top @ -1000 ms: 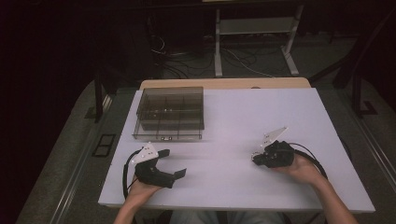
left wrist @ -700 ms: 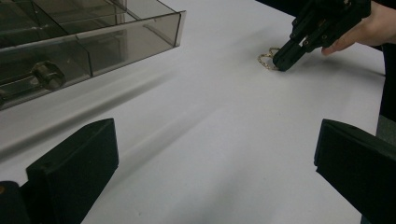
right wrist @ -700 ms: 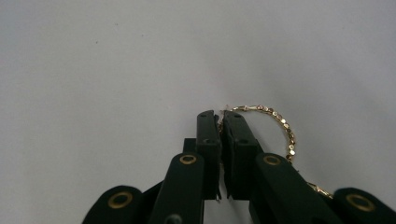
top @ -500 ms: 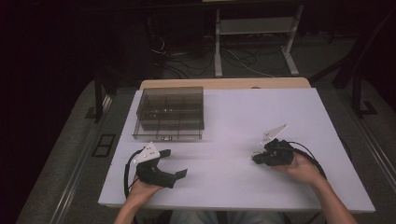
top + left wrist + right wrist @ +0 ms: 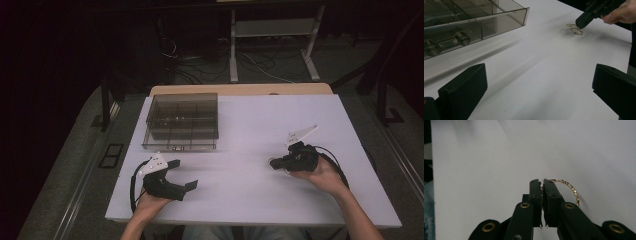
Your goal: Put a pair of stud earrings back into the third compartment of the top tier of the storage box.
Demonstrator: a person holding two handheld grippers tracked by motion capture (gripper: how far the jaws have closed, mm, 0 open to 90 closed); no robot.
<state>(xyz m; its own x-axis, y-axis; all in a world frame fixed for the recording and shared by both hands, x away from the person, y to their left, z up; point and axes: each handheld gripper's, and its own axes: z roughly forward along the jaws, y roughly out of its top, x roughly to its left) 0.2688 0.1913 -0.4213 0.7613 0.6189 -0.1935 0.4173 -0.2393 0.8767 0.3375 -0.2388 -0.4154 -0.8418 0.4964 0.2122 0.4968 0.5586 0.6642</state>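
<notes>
On open mid-table [image 5: 240, 130], the right gripper [image 5: 542, 185] pinches a gold chain [image 5: 571, 190].

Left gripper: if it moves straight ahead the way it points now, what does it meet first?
Probably nothing soon: bare table lies ahead of the open left gripper. The gold chain under the right gripper lies farther, slightly right.

Wide bare surface [image 5: 250, 130] between both tools and toward the far right corner; blocked at far left by the smoky compartment box [image 5: 182, 120].
</notes>
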